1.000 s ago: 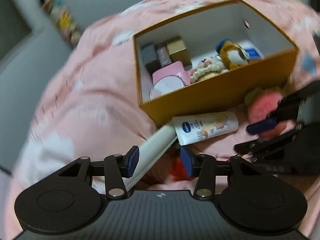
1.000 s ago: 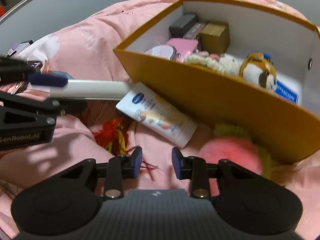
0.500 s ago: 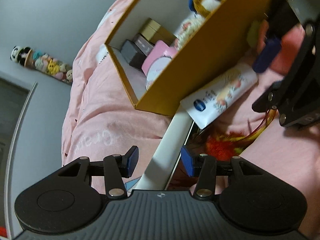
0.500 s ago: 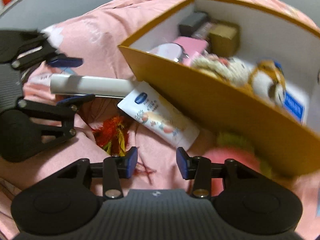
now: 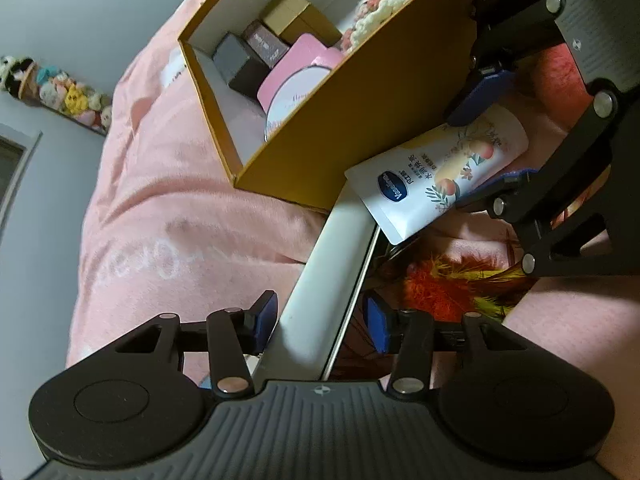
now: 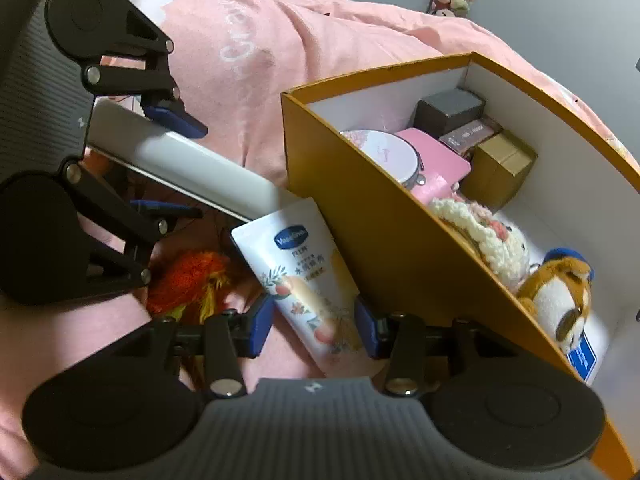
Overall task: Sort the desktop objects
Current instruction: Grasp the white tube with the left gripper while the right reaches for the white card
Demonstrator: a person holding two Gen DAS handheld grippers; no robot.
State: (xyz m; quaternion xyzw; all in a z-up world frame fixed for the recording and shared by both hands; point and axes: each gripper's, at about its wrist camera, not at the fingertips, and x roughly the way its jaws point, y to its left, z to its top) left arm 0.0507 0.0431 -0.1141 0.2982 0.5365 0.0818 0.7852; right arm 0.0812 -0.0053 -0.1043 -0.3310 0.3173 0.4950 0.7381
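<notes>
While both sit apart: left gripper (image 5: pixel 322 320) straddling white bar (image 5: pixel 332 280); right gripper (image 6: pixel 314 322) straddling lotion tube (image 6: pixel 308 280), beside orange box (image 6: pixel 400 240).

Both wrist cameras sit close to the orange box (image 5: pixel 360 120) (image 6: pixel 384 224), facing it from opposite ends of the Vaseline tube (image 5: pixel 444 168) (image 6: pixel 308 280), which both views share.

Grey wall (image 5: pixel 80 8), pink blanket (image 5: pixel 160 208)
</notes>
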